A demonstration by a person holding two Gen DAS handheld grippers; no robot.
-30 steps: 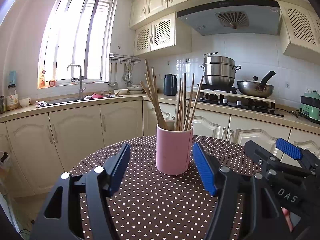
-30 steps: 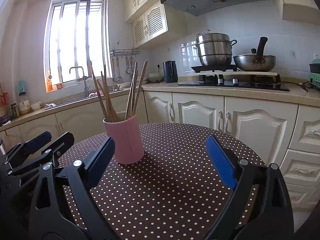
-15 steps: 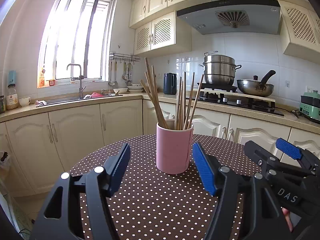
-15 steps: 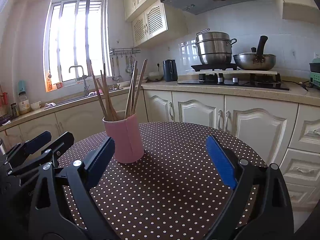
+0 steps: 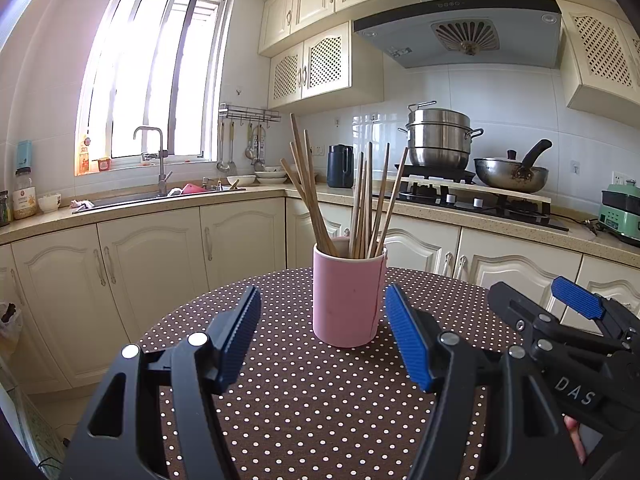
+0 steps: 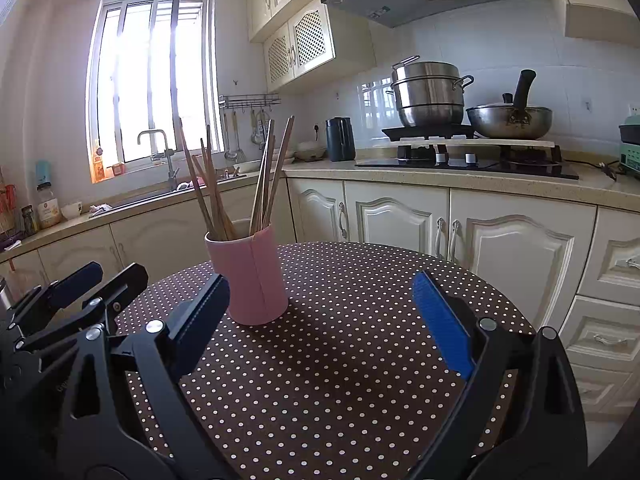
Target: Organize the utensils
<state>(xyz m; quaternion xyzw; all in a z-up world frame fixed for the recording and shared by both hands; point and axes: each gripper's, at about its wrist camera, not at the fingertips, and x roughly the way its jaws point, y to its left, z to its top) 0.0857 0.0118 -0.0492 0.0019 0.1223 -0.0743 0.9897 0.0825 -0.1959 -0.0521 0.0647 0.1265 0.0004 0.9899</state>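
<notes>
A pink cup (image 5: 347,292) stands upright on the round brown polka-dot table (image 5: 304,400), holding several wooden chopsticks (image 5: 360,200) that lean to both sides. My left gripper (image 5: 322,332) is open just in front of the cup, its blue pads apart and nothing between them. In the right wrist view the same pink cup (image 6: 250,278) stands to the left of centre with the chopsticks (image 6: 240,184) in it. My right gripper (image 6: 320,320) is open and empty, and the cup sits beyond its left finger. The other gripper shows at each view's edge.
Cream kitchen cabinets (image 5: 152,272) and a counter run behind the table. A sink with a tap (image 5: 156,160) sits under the window at left. A steel steamer pot (image 5: 440,140) and a pan (image 5: 512,174) stand on the stove at right.
</notes>
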